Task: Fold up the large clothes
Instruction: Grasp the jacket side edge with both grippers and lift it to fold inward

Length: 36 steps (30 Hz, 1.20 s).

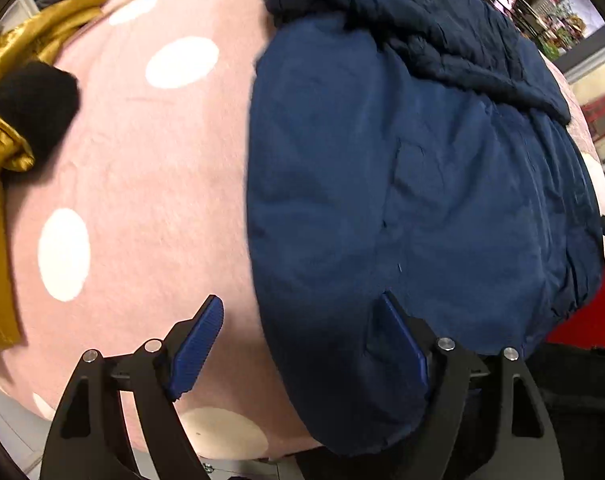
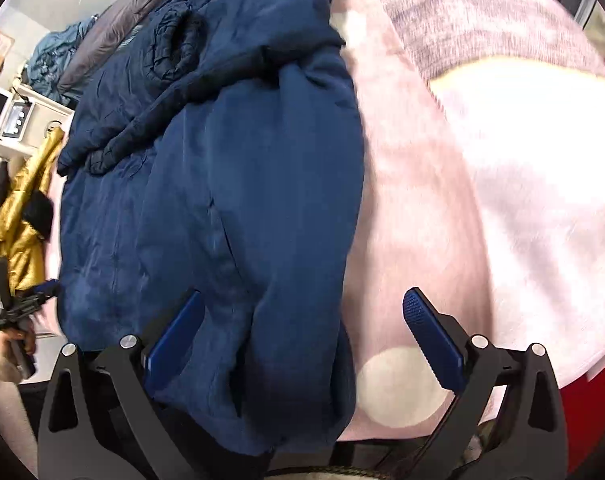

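Straddling both near corners of the padded navy-blue jacket (image 1: 402,200) spread on the pink white-dotted blanket (image 1: 150,152).
Left tool (image 1: 302,344) and right tool (image 2: 302,340) gaping, unclamped, each bracketing a hem edge, seemingly to lift both together for the fold.

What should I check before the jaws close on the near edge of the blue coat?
1. Left gripper jaws apart: ok.
2. Right gripper jaws apart: ok.
3. Blue coat edge between the left jaws: ok.
4. Coat edge between the right jaws: ok.
5. Coat lies flat on the pink blanket: not ok, the top is bunched.
6. Yellow jacket apart from the coat: ok.
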Motion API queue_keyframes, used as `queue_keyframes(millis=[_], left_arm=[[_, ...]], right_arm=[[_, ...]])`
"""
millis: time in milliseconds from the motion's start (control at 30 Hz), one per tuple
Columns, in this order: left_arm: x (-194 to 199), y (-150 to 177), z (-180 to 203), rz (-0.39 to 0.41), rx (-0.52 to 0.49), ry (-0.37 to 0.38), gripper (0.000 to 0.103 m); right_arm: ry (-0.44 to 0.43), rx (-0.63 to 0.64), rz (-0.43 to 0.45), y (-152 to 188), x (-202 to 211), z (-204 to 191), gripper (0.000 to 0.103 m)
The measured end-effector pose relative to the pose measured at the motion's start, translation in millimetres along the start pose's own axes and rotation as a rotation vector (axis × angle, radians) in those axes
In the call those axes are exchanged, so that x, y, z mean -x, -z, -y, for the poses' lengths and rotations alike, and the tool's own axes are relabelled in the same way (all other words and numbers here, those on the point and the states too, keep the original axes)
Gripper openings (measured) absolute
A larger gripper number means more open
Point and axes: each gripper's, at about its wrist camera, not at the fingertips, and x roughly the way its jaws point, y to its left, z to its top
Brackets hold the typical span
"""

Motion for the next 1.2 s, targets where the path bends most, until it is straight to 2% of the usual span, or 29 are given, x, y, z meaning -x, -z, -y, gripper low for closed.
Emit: queue_keyframes(millis=[100, 233, 300, 400, 500, 600, 633, 667, 700, 733, 800, 900, 1033, 1100, 1200], left_arm=[[-3.7, 17.1, 3.3, 0.0, 0.002, 0.032, 0.076], [-5.4, 43.4, -10.0, 0.015, 0.118, 0.093, 0.076], [-7.4, 51.3, -11.4, 0.014, 0.136, 0.115, 0.077], [-11.2, 52.9, -12.6, -0.004, 0.134, 0.129, 0.077], [-24.1, 49.3, -13.2, -0.043, 0.176, 0.2, 0.078], [-28.7, 44.5, -5.0, -0.044, 0.145, 0.167, 0.08], [-28.6, 42.0, 0.6, -0.044, 0.123, 0.157, 0.076], [-27.6, 40.4, 4.2, -0.049, 0.11, 0.181, 0.059], [-23.8, 42.2, 3.8, -0.064, 0.107, 0.214, 0.048], [-20.8, 42.0, 5.7, -0.071, 0.102, 0.216, 0.044], [-11.1, 44.3, 9.0, -0.074, 0.055, 0.206, 0.028], [2.6, 50.9, 19.6, -0.085, -0.041, 0.196, 0.021], [17.7, 62.2, 22.7, -0.106, -0.093, 0.208, 0.019], [20.1, 72.1, 20.2, -0.126, -0.099, 0.21, 0.019], [15.3, 79.5, 16.0, -0.146, -0.05, 0.221, 0.019]], right_arm=[[-0.04, -0.01, -0.042, 14.3, -7.4, 3.5, 0.092], [-0.066, 0.003, -0.083, 37.5, -13.1, 2.0, 0.091], [-0.082, -0.004, -0.107, 47.5, -17.6, 3.0, 0.091], [-0.081, -0.028, -0.131, 59.4, -26.9, 7.9, 0.091], [-0.094, -0.074, -0.141, 63.4, -35.6, 12.2, 0.091], [-0.067, -0.029, -0.142, 62.6, -38.8, 0.3, 0.089], [-0.052, -0.005, -0.147, 62.4, -39.6, -5.6, 0.086], [-0.038, 0.011, -0.149, 62.4, -37.9, -5.9, 0.078], [-0.027, 0.022, -0.149, 62.9, -36.5, -7.3, 0.064], [-0.031, 0.021, -0.149, 63.5, -34.2, -6.2, 0.058], [-0.075, 0.004, -0.146, 65.6, -29.4, -4.9, 0.037], [-0.095, 0.04, -0.148, 68.7, -18.9, -15.0, 0.026], [-0.123, 0.085, -0.177, 77.9, -4.4, -28.3, 0.024], [-0.123, 0.087, -0.205, 85.0, -1.5, -27.5, 0.024], [-0.134, 0.035, -0.242, 94.4, -2.1, -19.0, 0.024]])
